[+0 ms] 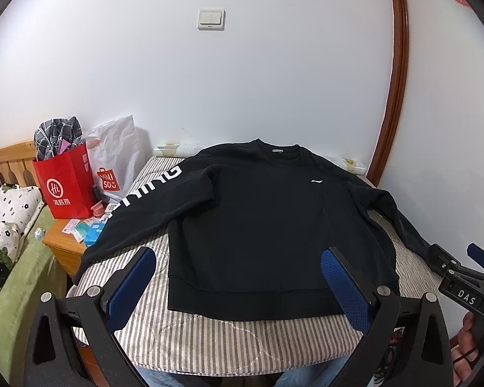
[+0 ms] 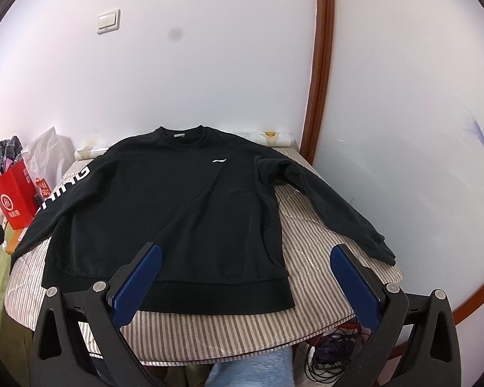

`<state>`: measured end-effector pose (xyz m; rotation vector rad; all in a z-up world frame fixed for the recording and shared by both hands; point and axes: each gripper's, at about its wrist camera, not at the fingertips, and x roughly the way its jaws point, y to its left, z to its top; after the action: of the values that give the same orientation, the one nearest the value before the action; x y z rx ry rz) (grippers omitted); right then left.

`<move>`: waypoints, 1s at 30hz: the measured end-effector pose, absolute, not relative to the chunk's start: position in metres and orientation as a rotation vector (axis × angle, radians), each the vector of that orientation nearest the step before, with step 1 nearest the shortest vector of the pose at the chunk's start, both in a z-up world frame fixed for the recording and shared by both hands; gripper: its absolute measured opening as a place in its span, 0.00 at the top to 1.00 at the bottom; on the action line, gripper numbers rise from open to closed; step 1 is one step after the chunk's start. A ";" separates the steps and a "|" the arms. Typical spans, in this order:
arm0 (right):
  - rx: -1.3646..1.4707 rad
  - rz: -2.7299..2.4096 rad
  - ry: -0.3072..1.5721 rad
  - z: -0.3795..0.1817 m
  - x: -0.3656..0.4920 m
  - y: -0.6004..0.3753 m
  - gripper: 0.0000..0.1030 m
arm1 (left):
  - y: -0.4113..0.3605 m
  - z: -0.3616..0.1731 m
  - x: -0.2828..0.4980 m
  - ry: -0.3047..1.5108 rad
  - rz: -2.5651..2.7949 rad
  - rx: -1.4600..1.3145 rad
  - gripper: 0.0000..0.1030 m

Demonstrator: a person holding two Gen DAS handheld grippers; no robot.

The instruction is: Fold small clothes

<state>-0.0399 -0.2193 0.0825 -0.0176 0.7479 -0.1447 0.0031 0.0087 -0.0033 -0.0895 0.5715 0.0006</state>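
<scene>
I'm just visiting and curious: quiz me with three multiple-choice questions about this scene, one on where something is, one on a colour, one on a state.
1. Where is the red bag?
A. left of the sweatshirt
B. on the sweatshirt
C. hanging from the wall switch

2. What colour is the sweatshirt?
A. white
B. black
C. green

3. How is the left gripper?
A. shut on a sleeve
B. open, holding nothing
C. shut on the hem

Answers: 1 A, it stands on the wooden nightstand beside the bed. 2 B, black with white lettering. 3 B, its blue pads stand wide apart above the fabric.
</scene>
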 end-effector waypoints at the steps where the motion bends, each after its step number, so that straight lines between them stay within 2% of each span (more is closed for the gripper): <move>1: -0.019 -0.147 0.748 0.083 -0.040 -0.219 0.00 | 0.009 -0.003 0.003 0.572 0.001 -0.089 0.00; 30: -0.025 -0.151 0.737 0.086 -0.042 -0.214 0.00 | 0.012 -0.003 0.005 0.583 0.007 -0.091 0.00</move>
<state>-0.0416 -0.2142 0.0862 -0.0254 0.7367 -0.1514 0.0046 0.0119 -0.0035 -0.0915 0.5831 0.0066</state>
